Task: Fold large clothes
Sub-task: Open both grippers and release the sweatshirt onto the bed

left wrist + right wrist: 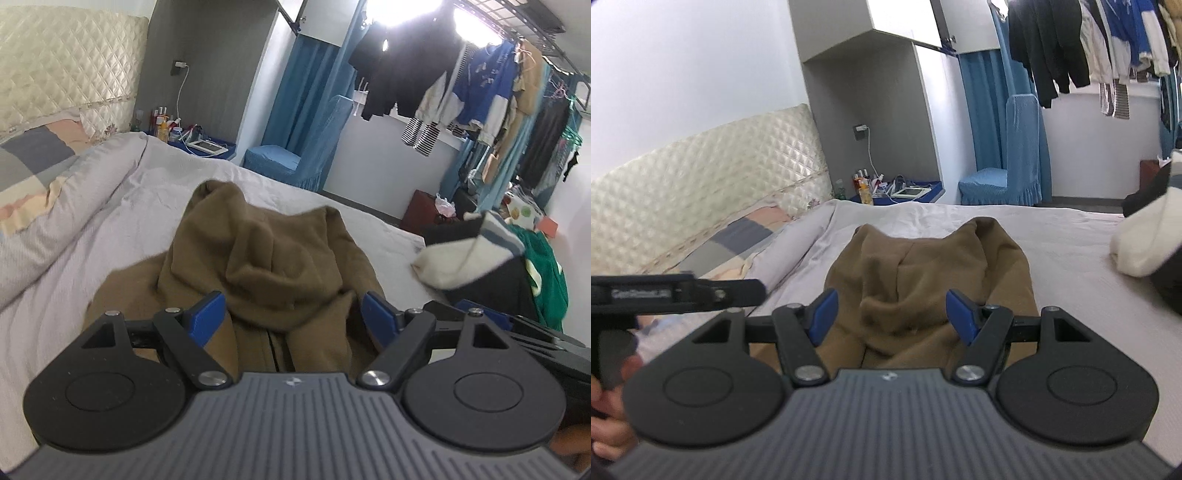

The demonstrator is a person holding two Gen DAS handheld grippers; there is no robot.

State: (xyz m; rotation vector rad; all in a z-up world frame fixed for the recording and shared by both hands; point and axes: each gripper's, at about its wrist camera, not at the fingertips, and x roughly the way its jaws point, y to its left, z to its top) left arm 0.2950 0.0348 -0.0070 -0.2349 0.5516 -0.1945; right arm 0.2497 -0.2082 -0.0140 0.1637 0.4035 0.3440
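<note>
A brown hooded garment (266, 254) lies on the grey bed sheet (92, 236), hood pointing away from me, zipper line near the camera. My left gripper (293, 314) is open, its blue pads (207, 314) standing apart above the garment's near part, holding nothing. The same garment shows in the right wrist view (923, 269). My right gripper (892, 314) is open and empty over it, blue pads (960, 314) apart. The left gripper's black body (676, 291) shows at the left edge of the right wrist view.
A pile of other clothes (491, 258), cream, black and green, lies on the bed to the right. A rolled quilt (55, 184) and quilted headboard (701, 177) are at the left. A blue chair (1008, 177), nightstand (905, 192) and hanging clothes (461, 81) stand beyond the bed.
</note>
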